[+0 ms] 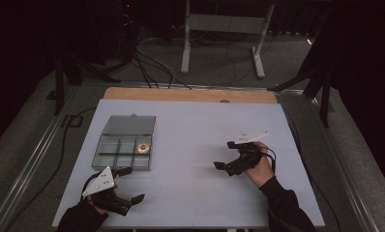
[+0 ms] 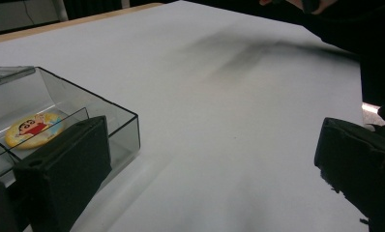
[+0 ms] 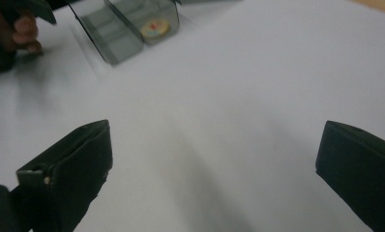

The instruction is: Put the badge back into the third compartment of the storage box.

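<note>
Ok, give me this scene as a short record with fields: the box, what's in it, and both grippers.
box: clear compartment box, lid open and lying flat behind it
contents: round cartoon badge in the right middle compartment
left gripper: jaws open, holding nothing, just in front of the box
right gripper: jaws open, holding nothing, over the bare table

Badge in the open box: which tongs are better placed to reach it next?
Left, probably. The left tongs sit open just beside the box, with the badge in a near compartment. The right tongs, also open, are far across the table.
</note>
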Demonstrator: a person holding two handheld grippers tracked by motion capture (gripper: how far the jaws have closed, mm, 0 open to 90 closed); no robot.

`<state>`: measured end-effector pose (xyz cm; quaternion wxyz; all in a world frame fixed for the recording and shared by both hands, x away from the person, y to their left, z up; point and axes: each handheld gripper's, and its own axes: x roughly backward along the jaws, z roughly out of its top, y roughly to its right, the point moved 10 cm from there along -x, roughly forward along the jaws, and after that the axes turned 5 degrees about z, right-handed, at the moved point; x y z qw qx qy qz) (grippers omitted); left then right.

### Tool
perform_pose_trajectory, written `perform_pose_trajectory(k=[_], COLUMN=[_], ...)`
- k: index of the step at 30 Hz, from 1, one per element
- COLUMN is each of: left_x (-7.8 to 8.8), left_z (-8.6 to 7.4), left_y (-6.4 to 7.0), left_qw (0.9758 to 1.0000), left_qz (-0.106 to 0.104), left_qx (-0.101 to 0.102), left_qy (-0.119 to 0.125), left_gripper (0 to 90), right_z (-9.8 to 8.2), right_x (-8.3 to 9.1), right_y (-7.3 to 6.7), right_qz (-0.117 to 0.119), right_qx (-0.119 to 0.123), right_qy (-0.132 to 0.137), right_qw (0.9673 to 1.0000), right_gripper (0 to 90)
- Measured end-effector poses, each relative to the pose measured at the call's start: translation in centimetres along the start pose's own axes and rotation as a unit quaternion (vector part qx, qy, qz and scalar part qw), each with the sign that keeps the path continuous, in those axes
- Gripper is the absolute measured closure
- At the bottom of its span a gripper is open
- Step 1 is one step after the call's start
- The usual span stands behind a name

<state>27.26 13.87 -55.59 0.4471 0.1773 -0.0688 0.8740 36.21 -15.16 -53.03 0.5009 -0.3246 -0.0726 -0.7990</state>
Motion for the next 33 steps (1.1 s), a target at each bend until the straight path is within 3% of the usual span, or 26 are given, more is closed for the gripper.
perform_pose_trajectory(k=[9,18,22,27,33], left_x=[0.0,0.0,0.1,0.1,0.1], left_z=[0.0,0.1,0.1,0.1,0.1], left_y=[0.0,0.0,0.1,0.1,0.1], left_qw=[1.0,1.0,1.0,1.0,1.0], left_qz=[0.0,-0.001,-0.002,-0.002,-0.002], left_qx=[-0.001,0.0,-0.001,-0.001,-0.001], left_qy=[0.0,0.001,0.003,0.002,0.0], left_gripper=[0.1,0.1,0.1,0.1,0.1], right_z=[-3.5,-7.9,-9.3,-10.3,-10.1], right_x=[1.8,3.9,4.5,5.3,5.7], right_y=[0.8,2.0,2.2,2.5,2.9], right_qz=[-0.024,-0.066,-0.073,-0.086,-0.095], right_qx=[-0.023,-0.049,-0.06,-0.062,-0.06], right_qy=[-0.001,-0.019,-0.025,-0.021,-0.002], right_qw=[0.9995,0.9965,0.9952,0.9941,0.9937], right_gripper=[0.0,0.0,0.0,0.0,0.0])
